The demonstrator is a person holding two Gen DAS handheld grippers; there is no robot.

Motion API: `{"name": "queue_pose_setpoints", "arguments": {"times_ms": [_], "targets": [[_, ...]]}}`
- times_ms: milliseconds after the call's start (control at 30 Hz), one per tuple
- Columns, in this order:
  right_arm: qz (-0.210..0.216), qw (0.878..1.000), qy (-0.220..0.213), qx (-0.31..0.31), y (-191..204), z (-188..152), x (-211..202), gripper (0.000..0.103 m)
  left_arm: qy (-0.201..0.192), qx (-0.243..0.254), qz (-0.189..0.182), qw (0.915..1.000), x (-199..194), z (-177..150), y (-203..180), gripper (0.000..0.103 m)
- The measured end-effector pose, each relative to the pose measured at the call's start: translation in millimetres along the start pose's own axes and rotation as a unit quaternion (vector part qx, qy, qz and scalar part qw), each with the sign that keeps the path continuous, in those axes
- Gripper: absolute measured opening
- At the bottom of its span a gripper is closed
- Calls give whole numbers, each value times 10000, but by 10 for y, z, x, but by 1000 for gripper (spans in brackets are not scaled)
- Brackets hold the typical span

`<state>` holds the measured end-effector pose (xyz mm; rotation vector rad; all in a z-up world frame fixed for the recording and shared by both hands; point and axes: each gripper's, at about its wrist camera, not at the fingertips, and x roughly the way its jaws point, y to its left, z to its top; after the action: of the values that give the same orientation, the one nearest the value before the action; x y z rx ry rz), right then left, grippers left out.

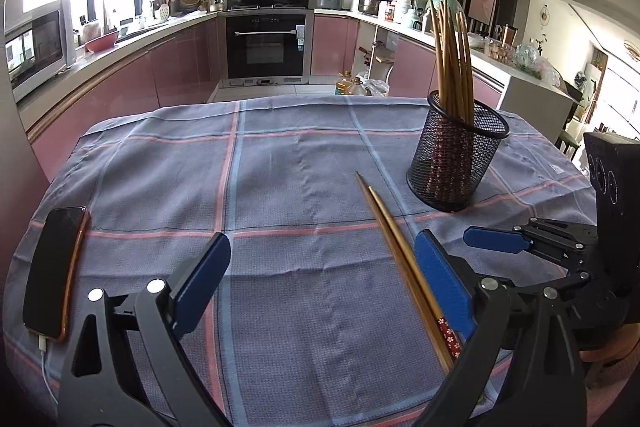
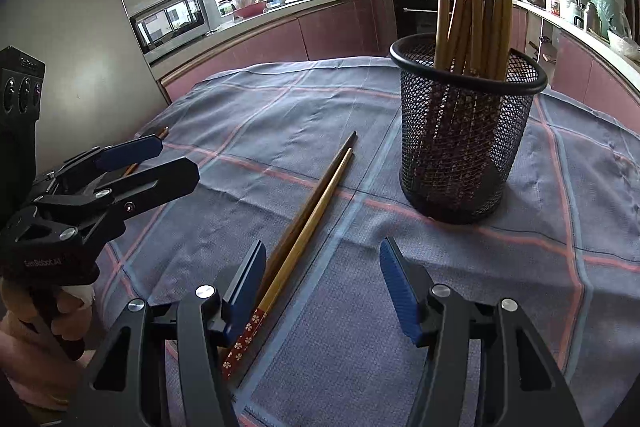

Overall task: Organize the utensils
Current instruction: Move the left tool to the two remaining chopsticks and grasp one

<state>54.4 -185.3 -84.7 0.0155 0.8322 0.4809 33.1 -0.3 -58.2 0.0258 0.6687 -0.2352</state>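
Chopsticks (image 2: 304, 227) lie flat, tips toward the mesh holder (image 2: 460, 139) (patterned ends nearest), both grippers' jaws released.

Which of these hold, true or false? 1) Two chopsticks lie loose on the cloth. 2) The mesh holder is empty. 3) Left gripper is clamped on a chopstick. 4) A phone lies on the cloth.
1) True: a pair of chopsticks lies side by side on the cloth.
2) False: the mesh holder stands full of chopsticks.
3) False: the left gripper is open, pressing on nothing.
4) True: a phone lies at the cloth's edge, cable plugged in.
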Motion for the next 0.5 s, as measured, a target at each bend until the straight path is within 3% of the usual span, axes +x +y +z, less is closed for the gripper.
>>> {"name": "queue_pose_setpoints", "arguments": {"times_ms": [500], "targets": [[-217, 9996, 183, -89, -7, -24, 60, 54, 185, 47, 17, 9998, 83, -56, -49, 87]]}}
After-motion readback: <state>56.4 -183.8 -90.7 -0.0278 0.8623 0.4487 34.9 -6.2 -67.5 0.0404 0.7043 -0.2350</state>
